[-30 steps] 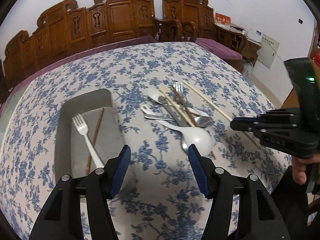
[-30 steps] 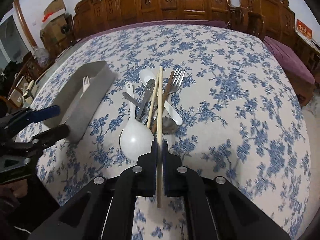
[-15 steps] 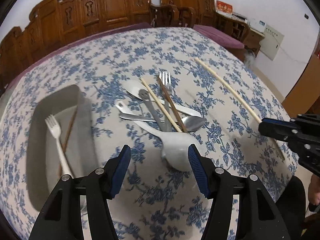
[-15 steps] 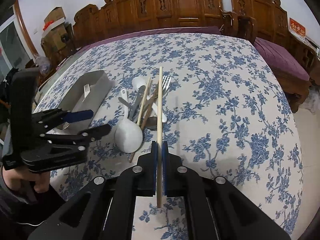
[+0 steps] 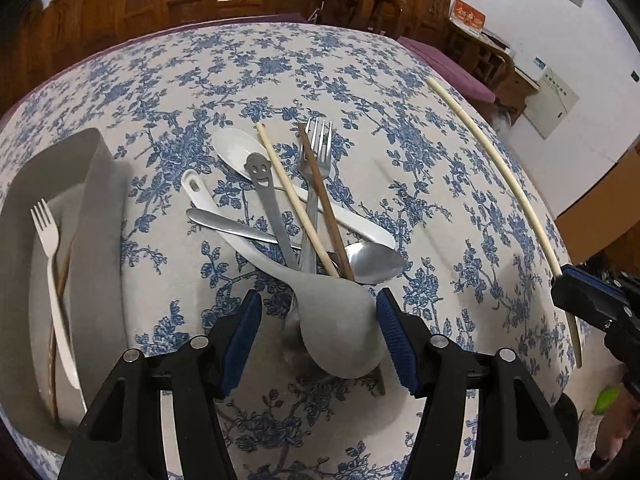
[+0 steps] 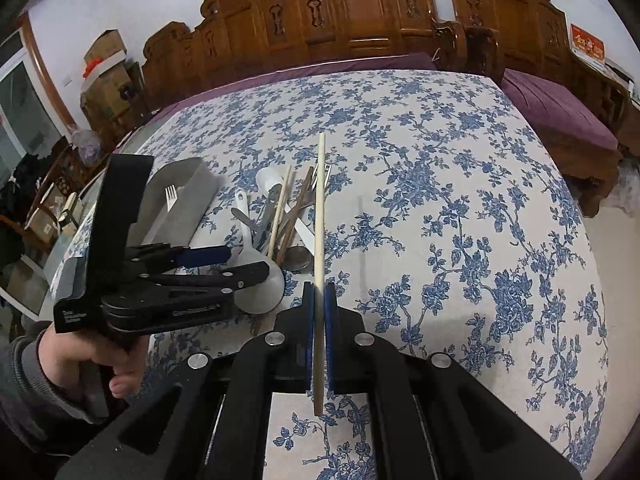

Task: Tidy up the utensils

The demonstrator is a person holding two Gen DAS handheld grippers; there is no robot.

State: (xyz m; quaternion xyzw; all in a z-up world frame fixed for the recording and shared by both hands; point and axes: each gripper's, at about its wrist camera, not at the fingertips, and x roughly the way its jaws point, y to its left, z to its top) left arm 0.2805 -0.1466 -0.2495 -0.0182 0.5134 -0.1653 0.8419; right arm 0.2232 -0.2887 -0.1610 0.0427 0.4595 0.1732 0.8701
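My left gripper (image 5: 319, 320) is open, its jaws on either side of the bowl of a white ladle spoon (image 5: 336, 328) at the near end of a utensil pile (image 5: 296, 208) with forks, spoons and chopsticks. It also shows in the right wrist view (image 6: 224, 264). My right gripper (image 6: 319, 308) is shut on a pale chopstick (image 6: 319, 216) and holds it above the table, to the right of the pile; the chopstick also shows in the left wrist view (image 5: 504, 176). A grey tray (image 5: 100, 216) on the left holds a white fork (image 5: 54, 272) and a brown chopstick.
The table has a blue floral cloth (image 6: 460, 220). Carved wooden chairs (image 6: 360, 12) line the far side. Cardboard boxes (image 6: 104, 64) stand at the far left. The table's right edge drops off near a purple cushion (image 6: 560, 112).
My left gripper has moved forward and down, and the ladle bowl now sits between its jaws. My right gripper has lifted the pale chopstick up and back from the pile.
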